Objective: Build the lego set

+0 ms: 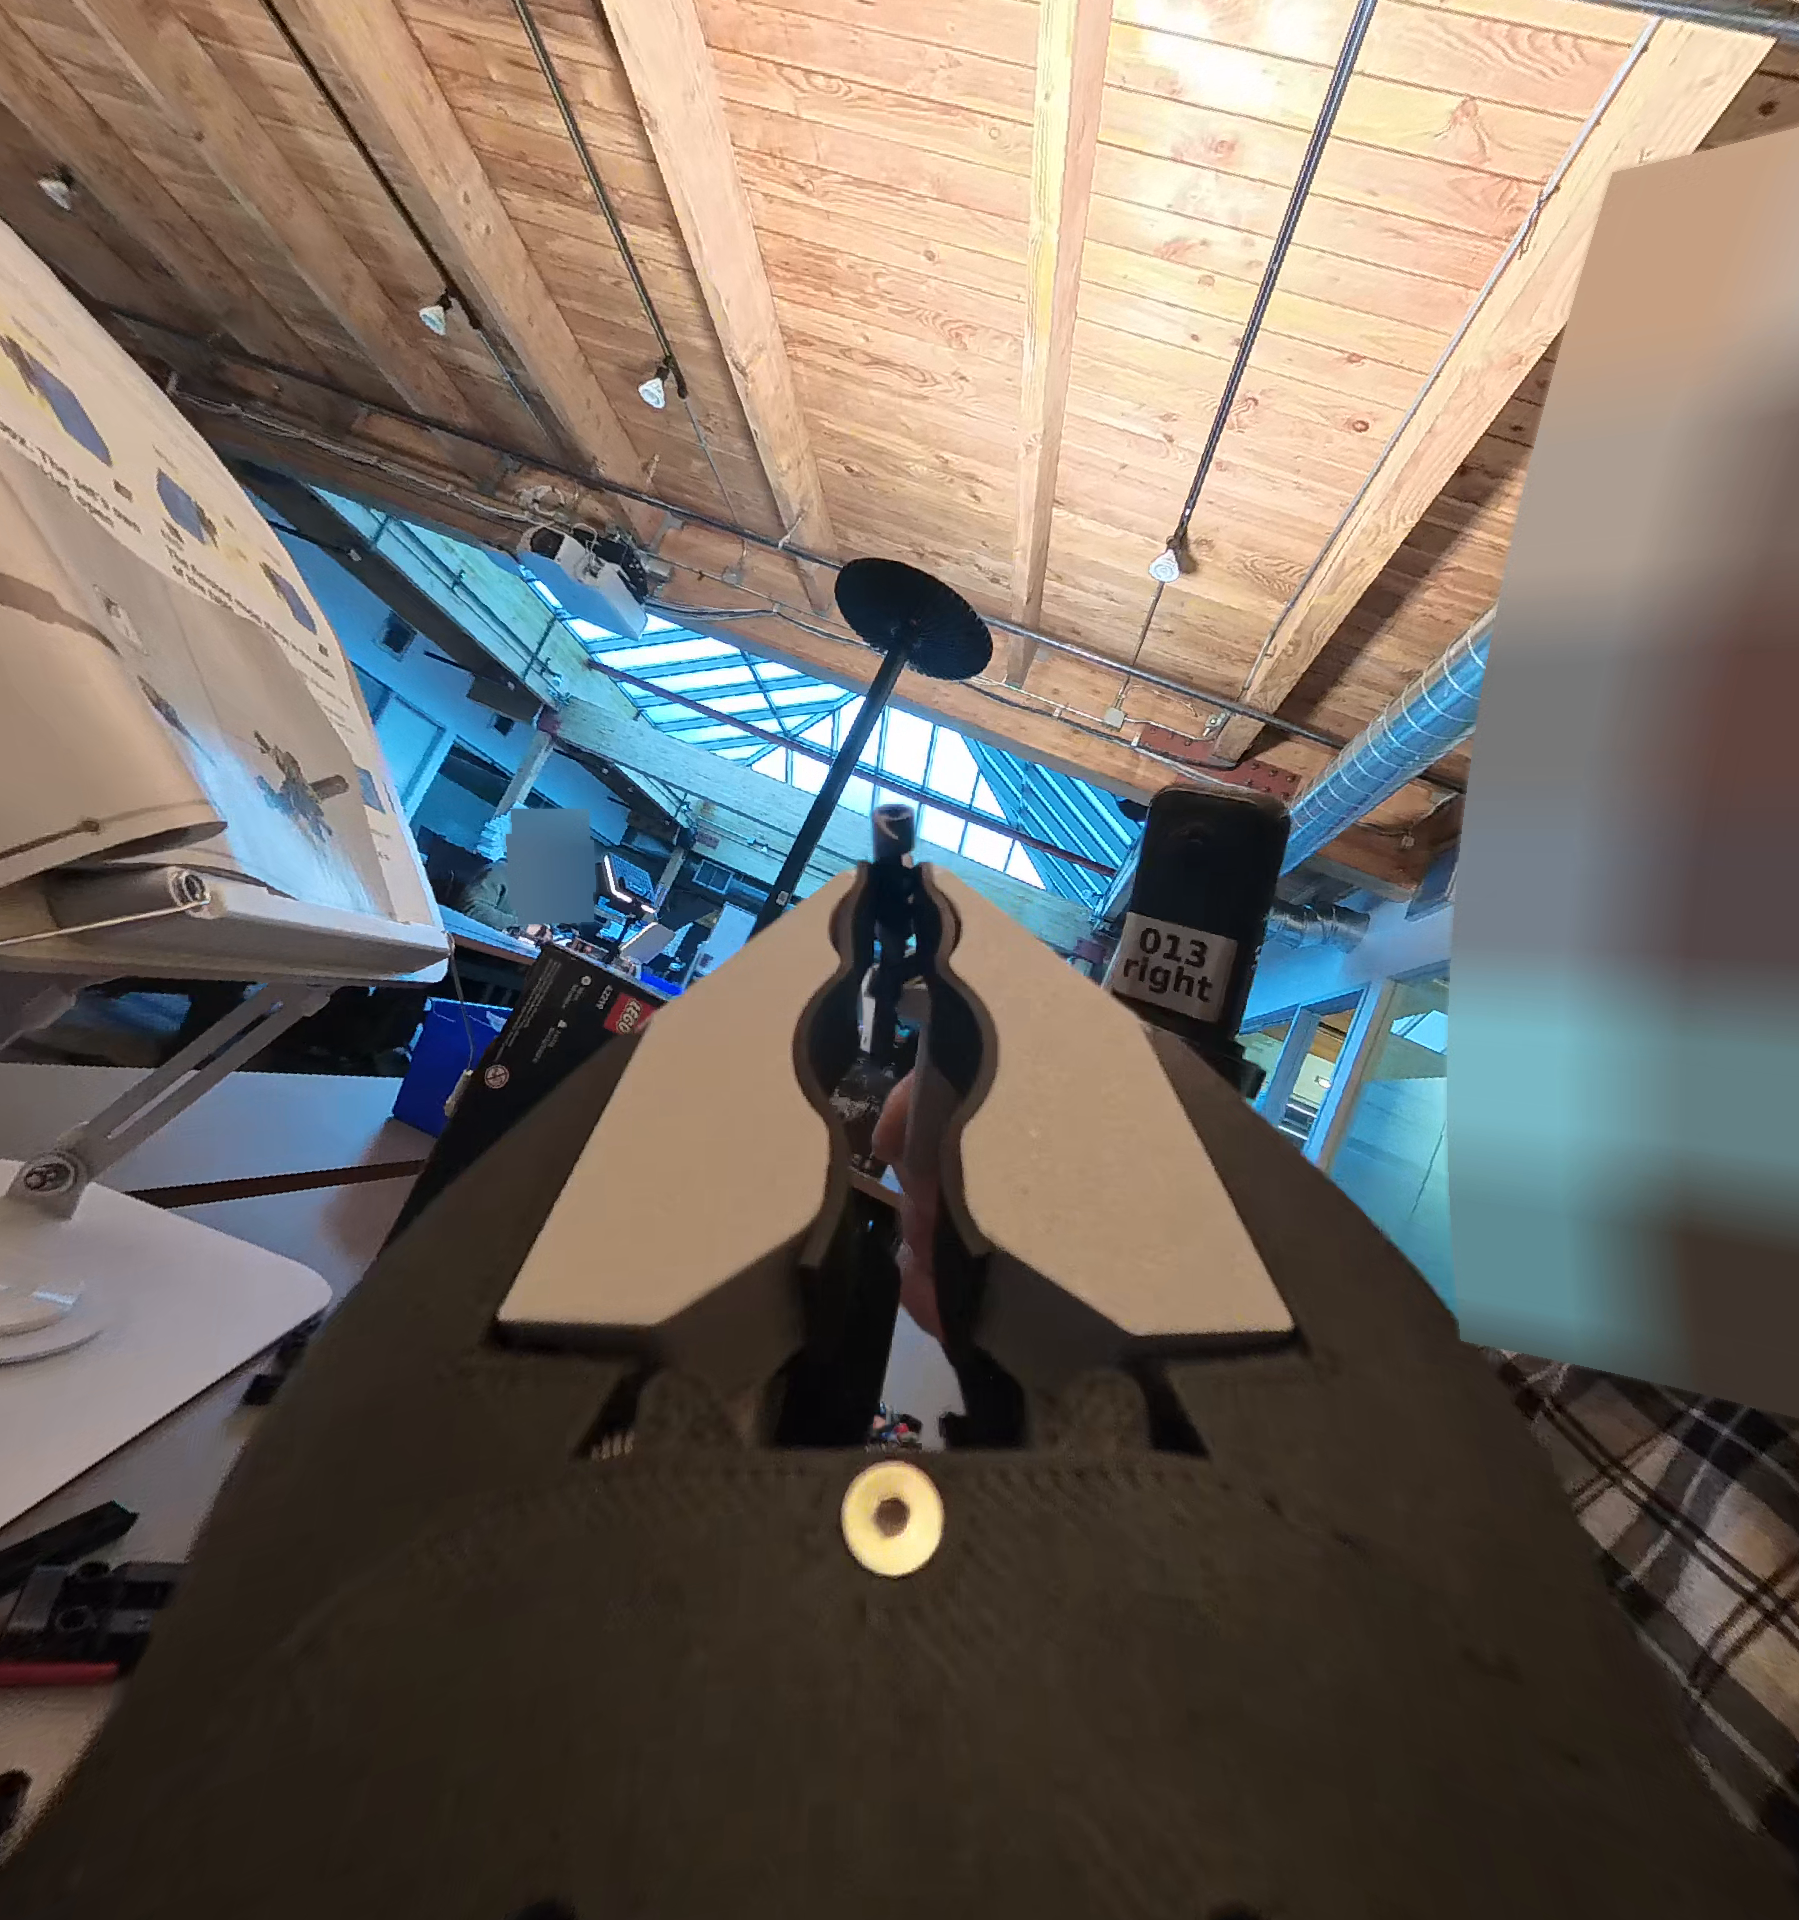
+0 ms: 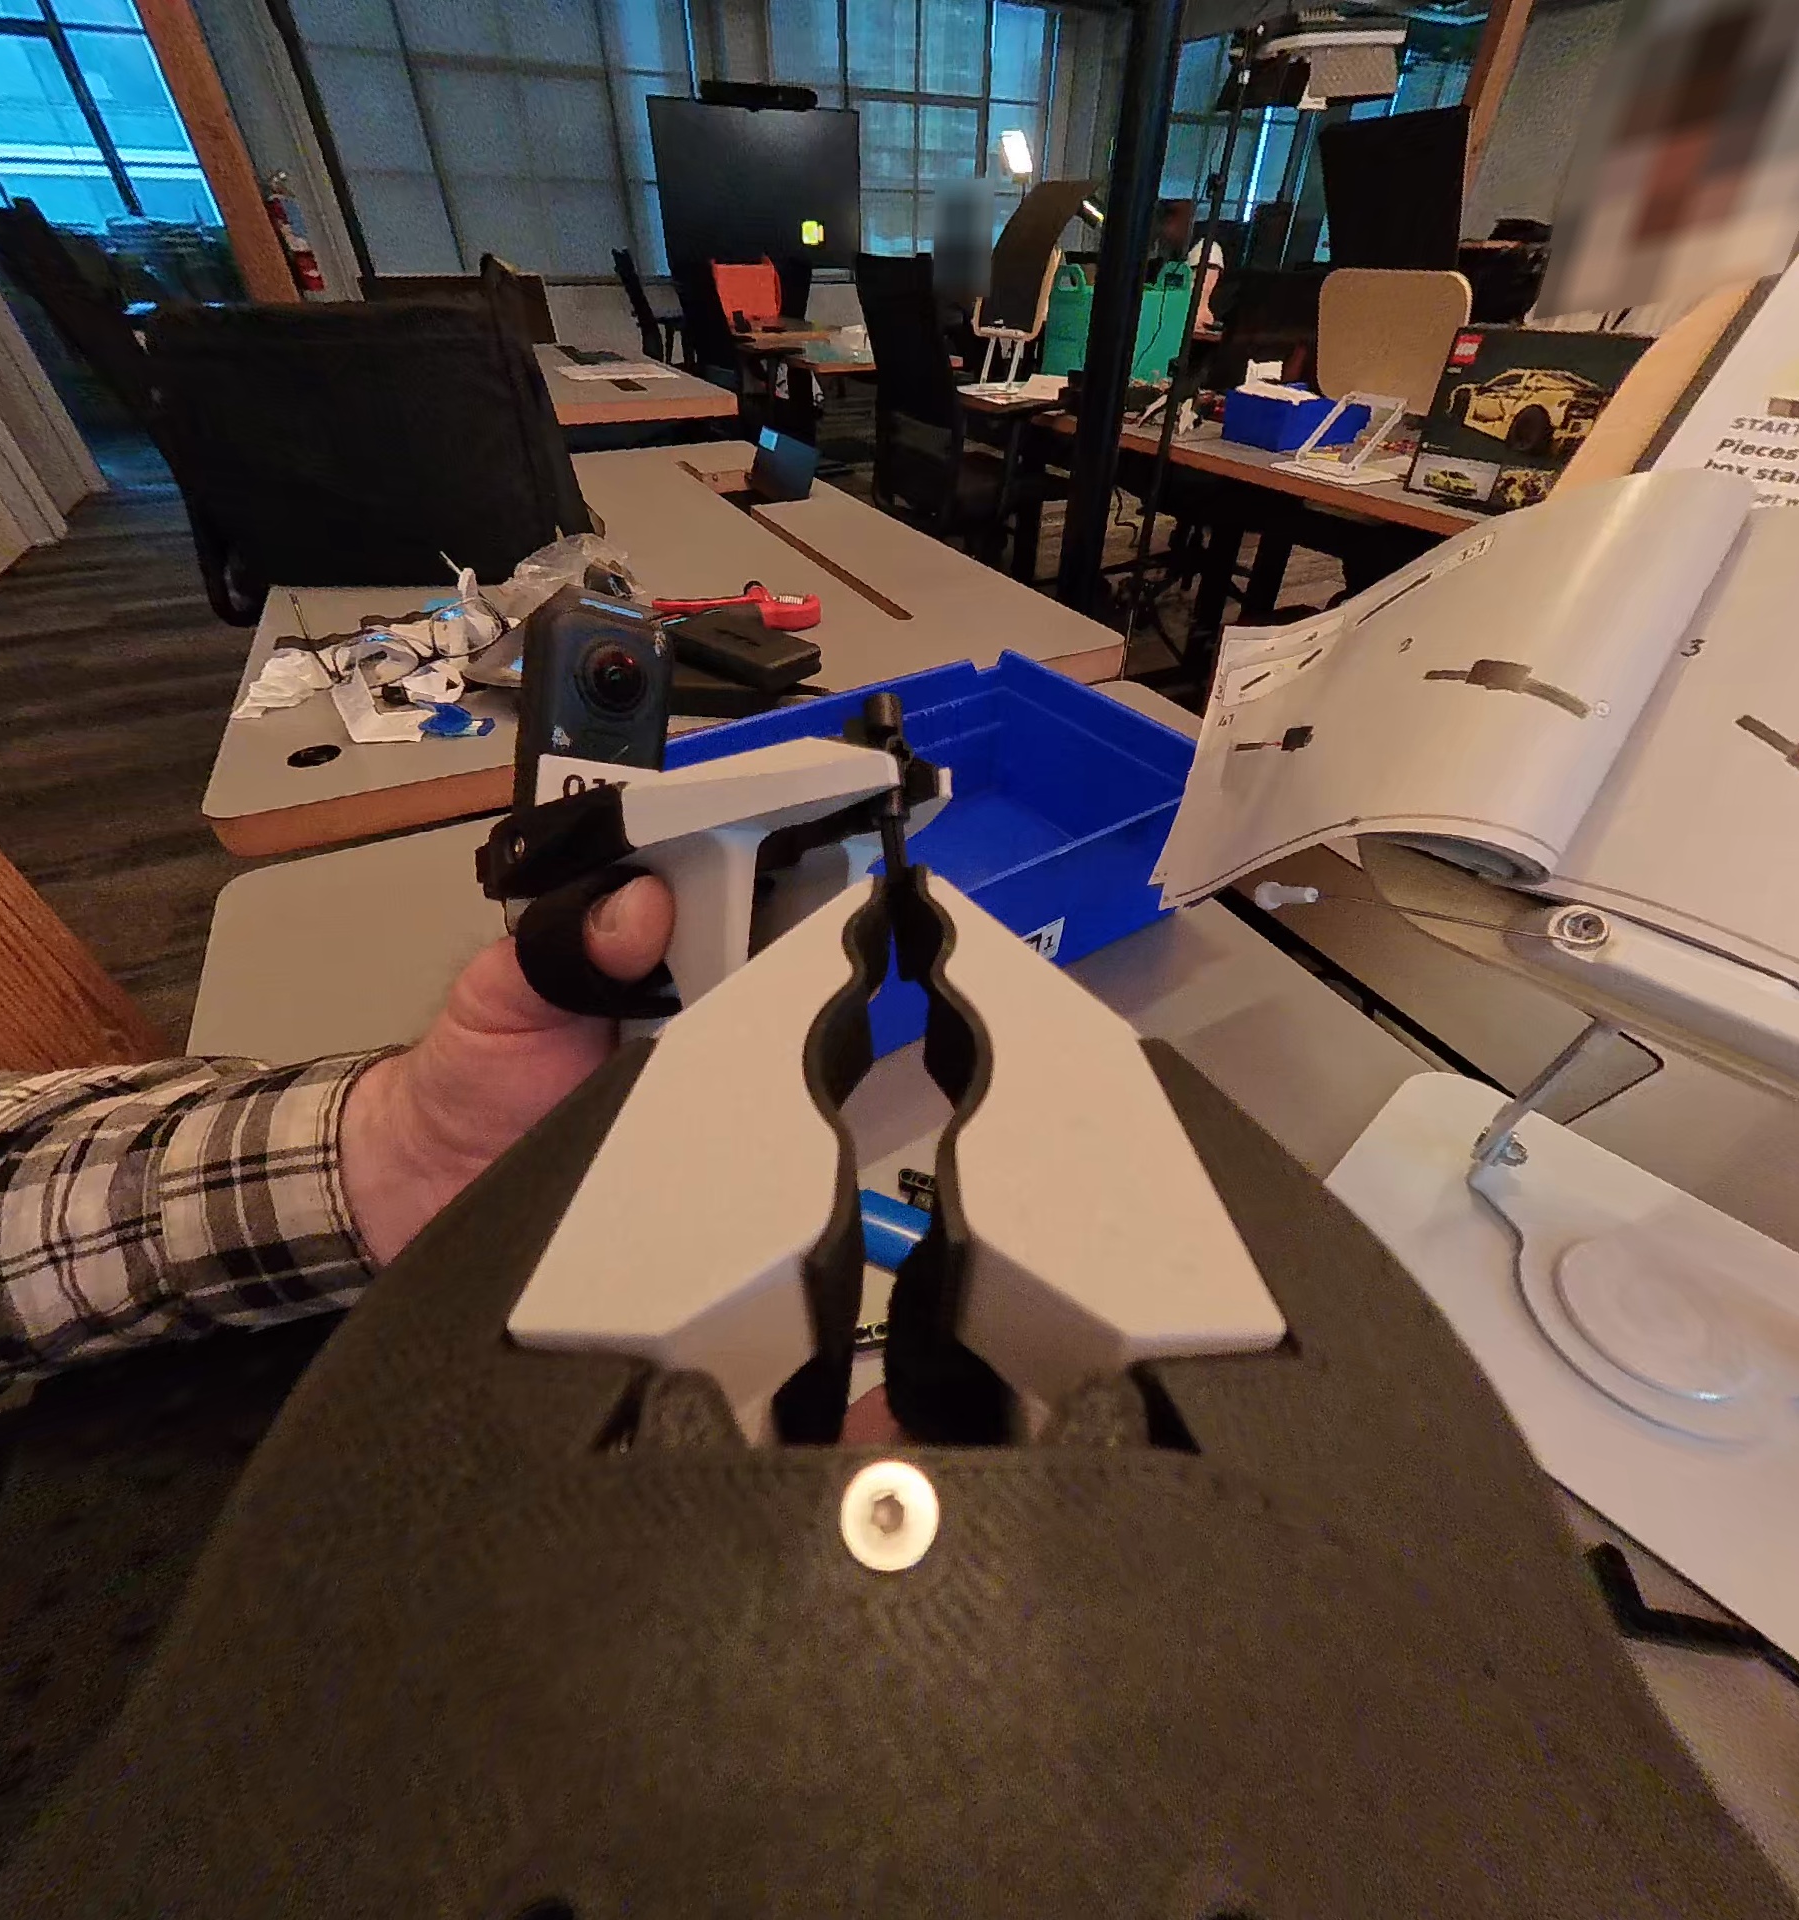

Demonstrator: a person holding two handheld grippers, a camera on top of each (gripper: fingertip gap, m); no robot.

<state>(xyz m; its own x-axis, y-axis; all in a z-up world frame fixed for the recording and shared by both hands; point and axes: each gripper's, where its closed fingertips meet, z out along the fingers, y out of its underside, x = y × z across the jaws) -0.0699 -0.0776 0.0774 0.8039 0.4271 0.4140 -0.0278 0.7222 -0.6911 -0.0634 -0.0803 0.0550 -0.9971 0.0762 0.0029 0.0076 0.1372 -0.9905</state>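
Right wrist view: right gripper (image 2: 897,914) is pinching the lower end of a thin black lego axle piece (image 2: 893,821); left gripper (image 2: 900,774) is coming in sideways, clamping the same piece higher up. Piece is hanging in the air over the blue bin (image 2: 1071,800) on the surface (image 2: 355,935). Instruction booklet (image 2: 1497,707) is lying open on its stand at right. Left wrist view is pointing up at the ceiling, left gripper (image 1: 893,883) pressing onto the black piece (image 1: 890,831).

A blue bin (image 2: 988,821), a black-and-white plaid sleeve (image 2: 136,1195), and grey-fingered black claws gripping a black lego piece (image 2: 890,790).
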